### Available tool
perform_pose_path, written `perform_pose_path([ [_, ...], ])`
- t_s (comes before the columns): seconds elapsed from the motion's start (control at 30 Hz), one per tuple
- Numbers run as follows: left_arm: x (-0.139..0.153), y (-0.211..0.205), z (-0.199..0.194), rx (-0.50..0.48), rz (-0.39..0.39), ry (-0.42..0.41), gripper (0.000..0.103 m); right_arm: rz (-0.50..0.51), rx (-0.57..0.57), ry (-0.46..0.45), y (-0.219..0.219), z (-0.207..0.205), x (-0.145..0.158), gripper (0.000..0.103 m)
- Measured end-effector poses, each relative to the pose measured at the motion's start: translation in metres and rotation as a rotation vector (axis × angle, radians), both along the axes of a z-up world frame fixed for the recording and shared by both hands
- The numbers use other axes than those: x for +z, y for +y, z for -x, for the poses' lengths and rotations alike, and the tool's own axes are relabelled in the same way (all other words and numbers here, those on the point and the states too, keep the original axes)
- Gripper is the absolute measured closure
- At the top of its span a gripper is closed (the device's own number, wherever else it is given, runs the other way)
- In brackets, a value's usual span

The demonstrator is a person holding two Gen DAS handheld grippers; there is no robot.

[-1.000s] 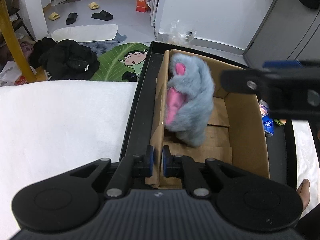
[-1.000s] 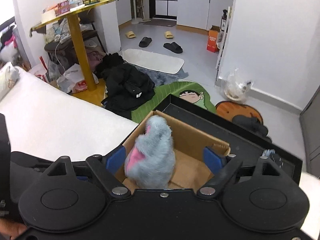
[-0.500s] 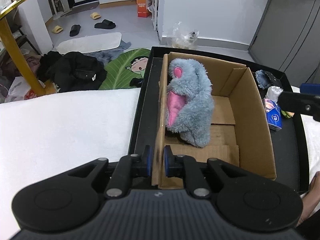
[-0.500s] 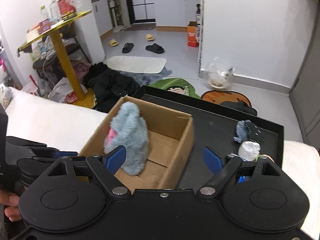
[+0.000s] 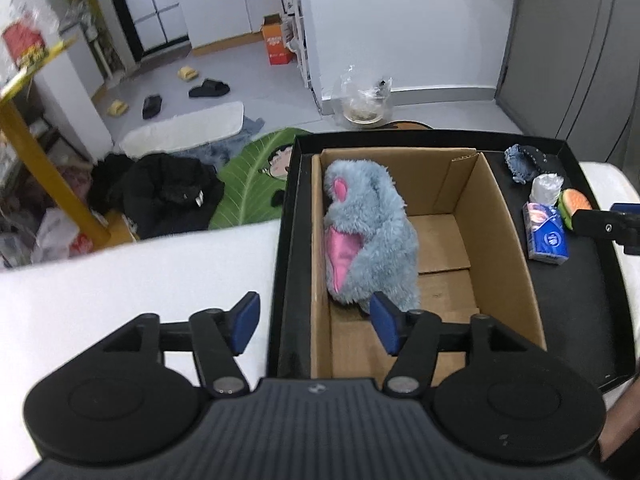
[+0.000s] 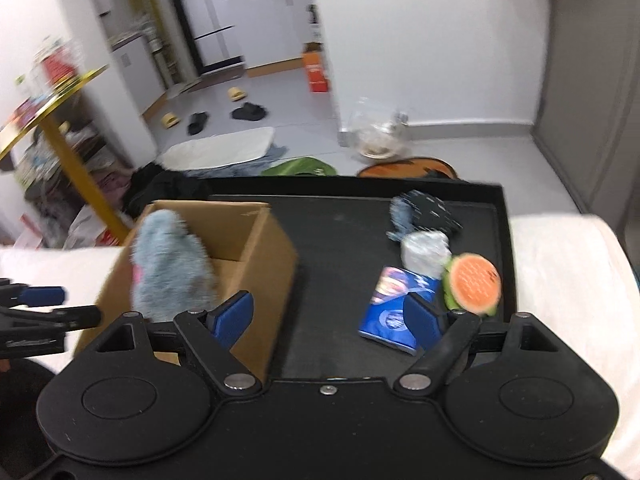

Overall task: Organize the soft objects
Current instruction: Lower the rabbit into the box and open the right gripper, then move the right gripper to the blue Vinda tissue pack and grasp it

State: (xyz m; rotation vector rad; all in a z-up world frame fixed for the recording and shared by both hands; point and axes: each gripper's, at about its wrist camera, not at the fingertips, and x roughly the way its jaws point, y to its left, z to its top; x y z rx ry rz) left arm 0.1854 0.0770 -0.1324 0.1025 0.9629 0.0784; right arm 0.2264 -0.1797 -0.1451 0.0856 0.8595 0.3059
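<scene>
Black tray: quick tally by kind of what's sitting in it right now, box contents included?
Cardboard box: 1
Grey plush toy, inside the box: 1
Blue tissue pack: 1
Burger-shaped toy: 1
Clear wrapped bundle: 1
Denim-and-black fabric piece: 1
Total: 6

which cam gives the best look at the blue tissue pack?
Left wrist: the blue tissue pack lies sharp and fully clear on the black tray. In the right wrist view it is nearer but motion-blurred, with the right gripper finger covering its lower corner.
</scene>
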Motion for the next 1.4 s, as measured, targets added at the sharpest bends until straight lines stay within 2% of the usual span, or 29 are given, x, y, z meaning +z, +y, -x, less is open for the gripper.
perform_pose_path([
  [0.07, -0.001, -0.002, -0.003, 0.0, -0.018, 0.0, 0.035, -0.003, -0.03, -0.001, -0.006, -0.002, -0.01, 0.021],
  [0.37, -0.014, -0.014, -0.009, -0.018, -0.101, 0.053, 0.033, -0.01, -0.157, 0.044, -0.021, -0.017, -0.055, 0.02],
  [0.67, -0.023, -0.014, -0.027, 0.056, -0.148, 0.131, 0.033, 0.044, -0.142, 0.046, -0.013, -0.033, -0.079, 0.017],
  [0.93, -0.028, -0.029, -0.035, 0.021, -0.187, 0.169, 0.033, 0.103, -0.142, 0.087, -0.001, -0.042, -0.102, 0.016],
  [1.03, -0.03, -0.032, -0.035, 0.021, -0.204, 0.175, 0.033, 0.182, -0.129, 0.045, 0.01, -0.038, -0.106, 0.015],
  [1.1, -0.031, -0.033, -0.035, 0.024, -0.214, 0.178, 0.033, 0.204, -0.12, 0.025, 0.013, -0.034, -0.106, 0.019],
  [1.13, -0.031, -0.034, -0.037, 0.027, -0.216, 0.179, 0.033, 0.201, -0.12, 0.021, 0.013, -0.032, -0.105, 0.027],
  [1.17, -0.031, -0.034, -0.037, 0.031, -0.217, 0.181, 0.033, 0.205, -0.119, 0.01, 0.013, -0.031, -0.102, 0.038],
  [1.2, -0.031, -0.034, -0.038, 0.034, -0.218, 0.183, 0.033, 0.208, -0.115, 0.003, 0.012, -0.029, -0.1, 0.044],
  [1.4, -0.03, -0.036, -0.037, 0.027, -0.229, 0.177, 0.033, 0.249, -0.092, 0.008, 0.012, -0.015, -0.096, 0.046],
])
